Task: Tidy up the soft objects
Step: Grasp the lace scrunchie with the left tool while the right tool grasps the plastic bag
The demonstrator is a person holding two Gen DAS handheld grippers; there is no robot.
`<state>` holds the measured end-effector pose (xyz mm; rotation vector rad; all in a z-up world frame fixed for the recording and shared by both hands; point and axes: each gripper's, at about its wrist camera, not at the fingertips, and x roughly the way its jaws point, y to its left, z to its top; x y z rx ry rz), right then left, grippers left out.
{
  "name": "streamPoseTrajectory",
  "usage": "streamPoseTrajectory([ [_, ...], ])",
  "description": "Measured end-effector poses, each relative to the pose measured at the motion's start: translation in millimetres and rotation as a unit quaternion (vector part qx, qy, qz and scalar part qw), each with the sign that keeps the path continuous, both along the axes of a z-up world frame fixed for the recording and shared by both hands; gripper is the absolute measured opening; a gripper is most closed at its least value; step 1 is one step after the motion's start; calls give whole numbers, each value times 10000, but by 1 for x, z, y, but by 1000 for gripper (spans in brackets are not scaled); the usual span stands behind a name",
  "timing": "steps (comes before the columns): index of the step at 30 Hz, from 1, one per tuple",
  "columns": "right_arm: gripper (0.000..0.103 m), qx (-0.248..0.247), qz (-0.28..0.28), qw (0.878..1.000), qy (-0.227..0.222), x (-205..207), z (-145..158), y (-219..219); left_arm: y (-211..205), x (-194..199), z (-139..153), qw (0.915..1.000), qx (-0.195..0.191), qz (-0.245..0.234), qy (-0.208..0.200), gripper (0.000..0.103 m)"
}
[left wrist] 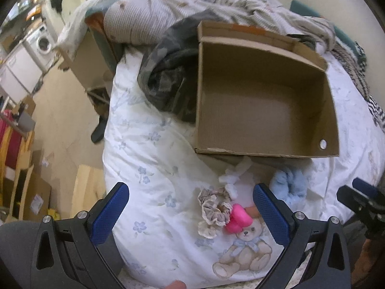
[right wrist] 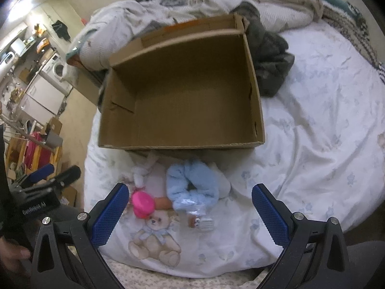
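Observation:
An open, empty cardboard box [left wrist: 264, 96] [right wrist: 182, 91] lies on the bed. In front of it lie a beige lace scrunchie [left wrist: 211, 210], a pink soft item [left wrist: 238, 219] [right wrist: 142, 203], a white fluffy item [left wrist: 234, 175] [right wrist: 142, 173], a light blue fluffy item [left wrist: 288, 185] [right wrist: 192, 187] and a small packaged item [right wrist: 202, 221]. My left gripper [left wrist: 191, 213] is open above the scrunchie and pink item. My right gripper [right wrist: 190, 213] is open above the blue item. Each gripper shows at the edge of the other's view.
The bed has a white floral sheet with a teddy bear print [left wrist: 243, 252] [right wrist: 154, 240]. A dark grey garment [left wrist: 168, 79] [right wrist: 269, 55] lies beside the box. Rumpled blankets [left wrist: 216, 2] lie behind. Floor, cardboard and a washing machine [left wrist: 43, 41] are left of the bed.

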<state>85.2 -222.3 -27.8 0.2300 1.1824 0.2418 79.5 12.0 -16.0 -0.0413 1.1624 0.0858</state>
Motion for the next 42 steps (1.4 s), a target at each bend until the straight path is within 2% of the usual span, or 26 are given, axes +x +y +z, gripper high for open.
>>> streamPoseTrajectory([
  [4, 103, 76, -98, 9994, 330, 11, -20, -6, 6, 15, -25, 9987, -182, 80, 473, 103],
  [7, 103, 149, -156, 9984, 515, 12, -34, -8, 13, 20, -52, 9947, -424, 250, 902, 102],
  [11, 103, 283, -163, 9959, 847, 11, -53, -11, 19, 21, -88, 9876, -611, 464, 1372, 85],
  [13, 103, 432, -168, 9932, 1069, 11, -62, -13, 17, 20, -100, 9841, -743, 464, 1543, 84],
  [16, 103, 405, -66, 9903, 1328, 9, -76, -9, 7, 21, -112, 9842, -748, 242, 1584, 83],
  [18, 103, 353, 114, 9875, 1535, 8, -86, -1, 3, 21, -119, 9843, -762, 140, 1585, 76],
  [20, 93, 323, 301, 9846, 1692, 9, -94, 8, 2, 22, -123, 9833, -833, 104, 1612, 58],
  [21, 90, 266, 425, 9833, 1751, 9, -99, 15, 3, 23, -125, 9825, -905, 96, 1628, 53],
  [23, 90, 109, 550, 9825, 1777, 10, -105, 23, 5, 24, -130, 9793, -1091, 77, 1702, 33],
  [24, 90, 59, 557, 9824, 1781, 11, -107, 25, 6, 23, -133, 9769, -1214, 46, 1757, 29],
  [27, 88, -135, 623, 9806, 1851, 12, -115, 34, 8, 20, -134, 9768, -1238, -16, 1748, 16],
  [29, 72, -186, 658, 9801, 1861, 13, -117, 35, 7, 21, -130, 9767, -1290, -24, 1715, 14],
  [30, 58, -173, 679, 9799, 1868, 13, -117, 36, 11, 19, -127, 9777, -1279, -14, 1663, 14],
  [31, 51, -146, 694, 9799, 1867, 13, -116, 35, 11, 17, -119, 9784, -1278, 10, 1627, 13],
  [32, 50, -139, 693, 9800, 1862, 12, -114, 35, 14, 15, -114, 9792, -1277, 33, 1575, 13],
  [33, 42, -122, 705, 9805, 1829, 11, -112, 34, 18, 13, -110, 9799, -1278, 50, 1529, 13],
  [34, 41, -99, 730, 9810, 1797, 5, -107, 29, 17, 11, -98, 9800, -1291, 67, 1511, 13],
  [40, 40, 162, 700, 9844, 1603, -5, -92, 19, 31, 5, -81, 9831, -1256, 236, 1314, 13],
  [42, 40, 355, 721, 9870, 1394, -8, -81, 17, 37, 4, -73, 9843, -1319, 357, 1116, 12],
])
